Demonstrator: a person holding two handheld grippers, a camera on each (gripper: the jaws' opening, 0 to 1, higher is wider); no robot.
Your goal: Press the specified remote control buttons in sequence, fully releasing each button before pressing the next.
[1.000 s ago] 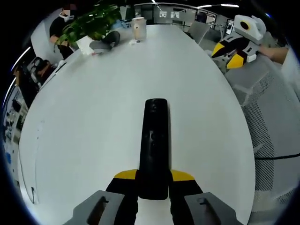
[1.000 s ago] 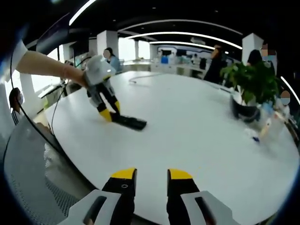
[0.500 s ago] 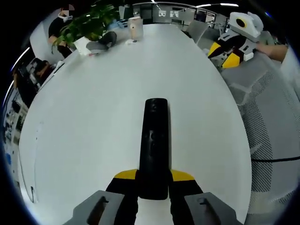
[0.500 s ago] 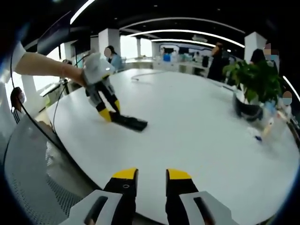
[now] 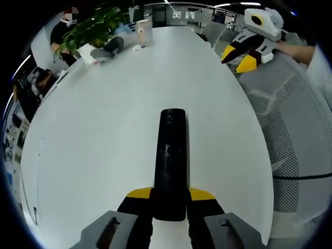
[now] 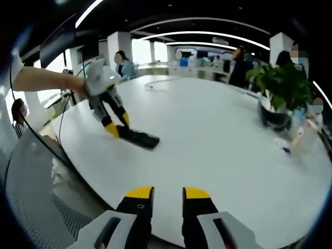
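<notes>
Pinching the black remote lengthwise, the left gripper aims it across the tabletop; right gripper jaws hover slightly apart.

In our left gripper view, the right gripper has drifted up and leftward, closer over the table edge.

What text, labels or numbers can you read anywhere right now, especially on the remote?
None can be read.
Remote held in the left gripper: button shapes show on its black face, but any markings are too blurred to read.
Signs on the far wall: bright patches, too small and blurred to read.
</notes>
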